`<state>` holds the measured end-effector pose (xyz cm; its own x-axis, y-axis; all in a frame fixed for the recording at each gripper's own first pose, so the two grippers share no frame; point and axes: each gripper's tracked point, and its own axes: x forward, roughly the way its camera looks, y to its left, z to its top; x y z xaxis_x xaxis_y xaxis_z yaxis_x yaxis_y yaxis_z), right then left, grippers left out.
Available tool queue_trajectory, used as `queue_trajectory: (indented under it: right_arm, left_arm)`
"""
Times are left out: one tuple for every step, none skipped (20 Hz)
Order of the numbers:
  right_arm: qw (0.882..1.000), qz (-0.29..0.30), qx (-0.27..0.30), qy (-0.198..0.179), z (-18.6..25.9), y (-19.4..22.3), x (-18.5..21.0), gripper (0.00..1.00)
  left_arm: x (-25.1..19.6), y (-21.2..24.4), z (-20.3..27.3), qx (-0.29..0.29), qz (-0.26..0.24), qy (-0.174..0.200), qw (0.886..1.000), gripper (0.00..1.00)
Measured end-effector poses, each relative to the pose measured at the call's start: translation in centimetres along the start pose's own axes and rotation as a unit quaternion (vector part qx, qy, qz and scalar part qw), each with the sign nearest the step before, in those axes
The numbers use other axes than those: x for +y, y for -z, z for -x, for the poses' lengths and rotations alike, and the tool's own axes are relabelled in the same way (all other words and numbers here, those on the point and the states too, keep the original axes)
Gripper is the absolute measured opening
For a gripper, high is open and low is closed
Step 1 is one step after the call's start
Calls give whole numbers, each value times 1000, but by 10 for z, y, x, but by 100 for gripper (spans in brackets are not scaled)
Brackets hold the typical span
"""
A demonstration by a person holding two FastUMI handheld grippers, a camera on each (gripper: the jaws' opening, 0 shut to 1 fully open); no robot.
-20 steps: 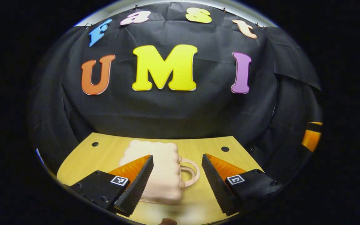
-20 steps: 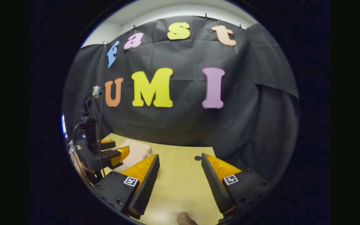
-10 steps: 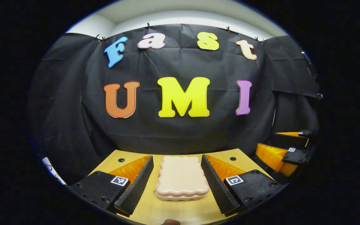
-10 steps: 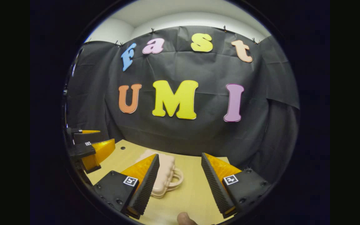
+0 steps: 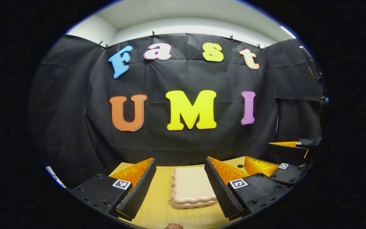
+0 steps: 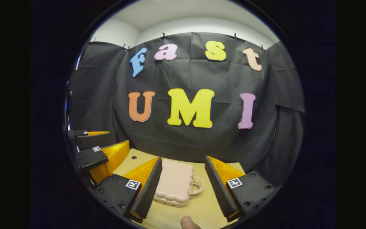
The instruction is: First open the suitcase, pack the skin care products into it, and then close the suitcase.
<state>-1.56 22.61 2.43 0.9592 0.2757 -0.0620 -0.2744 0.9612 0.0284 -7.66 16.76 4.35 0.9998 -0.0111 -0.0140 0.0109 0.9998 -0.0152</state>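
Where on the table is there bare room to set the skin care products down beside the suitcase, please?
Bare table lies to the handle side of the closed suitcase, out to the right gripper's far finger. In the left gripper view, another strip runs between the left gripper's finger and the suitcase's other side. It is crowded where the two grippers flank the case.

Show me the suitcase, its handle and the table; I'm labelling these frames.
suitcase (image 6: pixel 175 182): right gripper view, middle of its closed lid.
handle (image 6: pixel 199 186): right gripper view, the loop on its right side.
table (image 5: pixel 160 194): left gripper view, bare wood left of the suitcase.
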Motion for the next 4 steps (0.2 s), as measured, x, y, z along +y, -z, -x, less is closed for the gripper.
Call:
queue_trajectory:
  right_arm:
    - [1000, 1, 1, 3, -1, -1, 2, 80]
    - [1000, 1, 0, 5, -3, -2, 3, 80]
    - [1000, 1, 0, 9, -5, -3, 4, 81]
    - [1000, 0, 2, 12, -5, -3, 4, 81]
  left_arm:
    - [4, 3, 0, 2, 1, 3, 1000, 97]
    - [6, 3, -3, 3, 4, 6, 1000, 97]
    - [9, 4, -4, 5, 7, 8, 1000, 97]
    - [11, 7, -6, 7, 11, 10, 1000, 89]
